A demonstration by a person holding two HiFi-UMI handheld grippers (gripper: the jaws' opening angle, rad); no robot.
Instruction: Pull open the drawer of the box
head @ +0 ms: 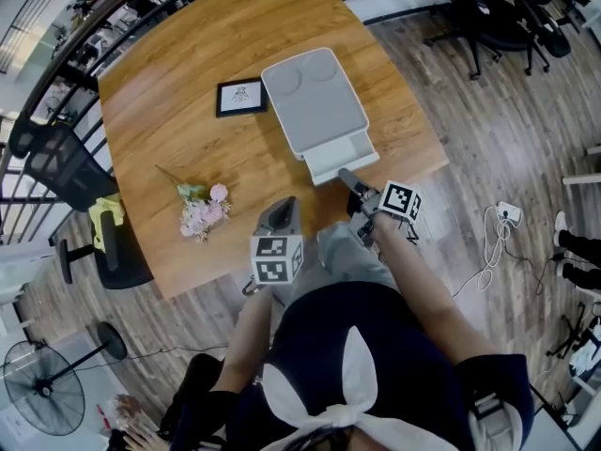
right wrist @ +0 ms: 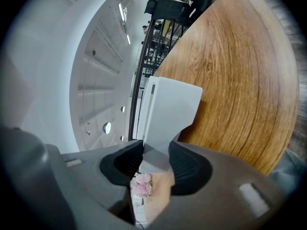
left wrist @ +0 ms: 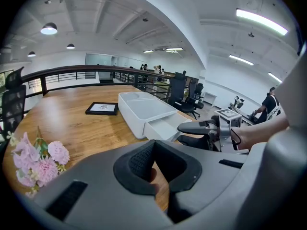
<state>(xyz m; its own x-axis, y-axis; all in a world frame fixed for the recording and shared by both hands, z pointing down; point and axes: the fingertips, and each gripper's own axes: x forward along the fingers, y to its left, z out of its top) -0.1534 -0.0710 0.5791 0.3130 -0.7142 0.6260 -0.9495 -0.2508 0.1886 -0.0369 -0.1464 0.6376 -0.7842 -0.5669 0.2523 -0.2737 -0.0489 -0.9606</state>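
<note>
Your right gripper (head: 349, 180) is clamped on the front lip of the light grey plastic drawer (head: 340, 153). Its jaws stand part-way open, with the grey lip pressed between the dark pads. The drawer is pulled part-way out of the flat, light grey rectangular box (head: 315, 97). That box lies on the right half of the round-cornered wooden table (head: 169, 130), with its drawer end pointing at the table's near right edge, where you stand. The open tray of the drawer reaches close to that edge.

Your left gripper (head: 285, 212) hangs over the near edge of the table, left of the drawer and apart from it. Its jaws are brought together at the tips and hold nothing, and only bare wood shows behind them. It tilts down toward the tabletop, with its marker cube over the table's rim.

A small black-framed picture (head: 241, 97) lies flat just beside the far left side of the box. A bunch of pink artificial flowers (head: 205, 209) lies near the near left edge of the table, well apart from the box and to the left of your left gripper.
</note>
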